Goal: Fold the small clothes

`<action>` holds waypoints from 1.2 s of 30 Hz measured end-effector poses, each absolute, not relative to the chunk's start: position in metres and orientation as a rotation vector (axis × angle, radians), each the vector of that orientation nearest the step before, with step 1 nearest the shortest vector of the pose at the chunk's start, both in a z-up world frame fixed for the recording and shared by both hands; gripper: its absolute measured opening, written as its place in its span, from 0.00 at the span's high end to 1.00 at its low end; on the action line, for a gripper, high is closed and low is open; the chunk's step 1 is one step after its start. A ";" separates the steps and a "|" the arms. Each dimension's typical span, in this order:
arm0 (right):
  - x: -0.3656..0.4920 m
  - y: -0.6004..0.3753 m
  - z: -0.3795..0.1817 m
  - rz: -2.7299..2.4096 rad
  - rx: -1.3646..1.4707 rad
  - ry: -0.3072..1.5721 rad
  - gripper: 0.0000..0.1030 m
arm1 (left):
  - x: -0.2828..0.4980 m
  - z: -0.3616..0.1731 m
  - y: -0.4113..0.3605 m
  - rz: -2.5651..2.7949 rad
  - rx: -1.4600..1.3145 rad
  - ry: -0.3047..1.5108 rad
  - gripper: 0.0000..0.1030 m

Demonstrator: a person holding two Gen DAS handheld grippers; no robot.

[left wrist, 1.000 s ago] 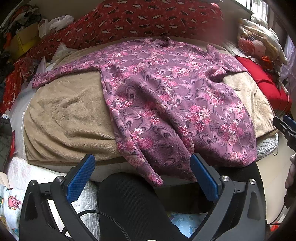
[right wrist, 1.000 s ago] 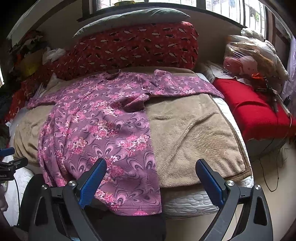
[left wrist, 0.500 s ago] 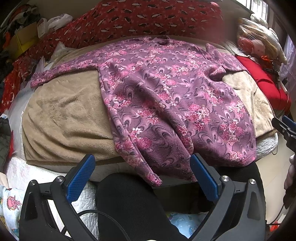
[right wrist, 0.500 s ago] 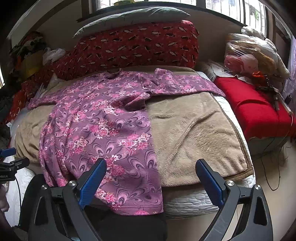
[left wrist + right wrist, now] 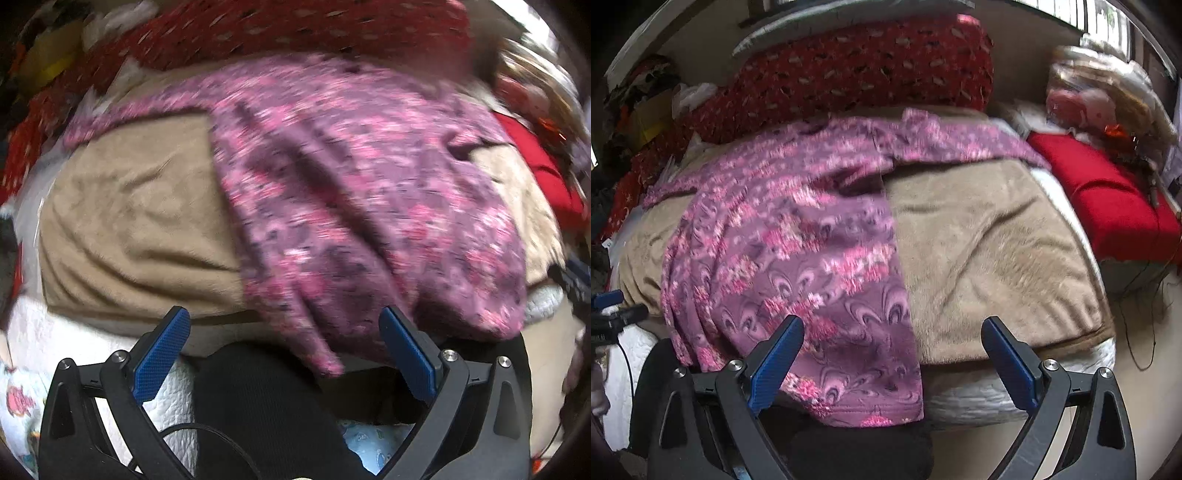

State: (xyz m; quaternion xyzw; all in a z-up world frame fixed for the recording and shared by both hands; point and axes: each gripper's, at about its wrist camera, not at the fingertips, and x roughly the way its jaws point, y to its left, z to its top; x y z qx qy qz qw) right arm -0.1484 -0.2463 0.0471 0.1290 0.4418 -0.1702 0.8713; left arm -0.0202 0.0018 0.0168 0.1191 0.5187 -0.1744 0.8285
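One purple floral garment (image 5: pixel 351 192) spread flat on one tan blanket (image 5: pixel 129 221), hem draped ahead of left gripper (image 5: pixel 284 332) and right gripper (image 5: pixel 892 341), both spread wide, empty, clear of fabric

My garment (image 5: pixel 798 236) lies spread on the blanket (image 5: pixel 990 251), its hem hanging over the near edge. A long pillow (image 5: pixel 857 70) sits behind; a cushion (image 5: pixel 1108 206) lies right.

No readable text, labels or numbers

Both wrist views are motion-blurred, and no lettering, brand or digit can be made out on any surface in them; the printed fabrics show only patterns, not writing.
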 end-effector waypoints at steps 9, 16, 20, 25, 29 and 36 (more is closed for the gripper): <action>-0.142 -0.262 -0.017 -0.280 0.483 1.110 0.12 | -0.001 -0.047 0.000 -0.338 0.261 1.346 0.01; -0.141 -0.258 -0.023 -0.175 0.480 1.128 0.93 | 0.009 -0.057 0.000 -0.396 0.196 1.434 0.96; -0.168 -0.275 0.030 -0.070 0.587 0.899 0.93 | 0.011 -0.009 0.041 -0.430 0.081 1.363 0.97; -0.195 -0.286 0.068 -0.061 0.602 0.819 0.93 | 0.018 0.011 0.101 -0.353 0.003 1.332 0.97; -0.203 -0.286 0.029 -0.101 0.646 0.938 0.93 | 0.015 -0.027 0.120 -0.261 -0.009 1.439 0.96; -0.194 -0.301 0.007 -0.188 0.720 1.034 0.86 | 0.013 -0.007 0.123 -0.299 0.007 1.352 0.94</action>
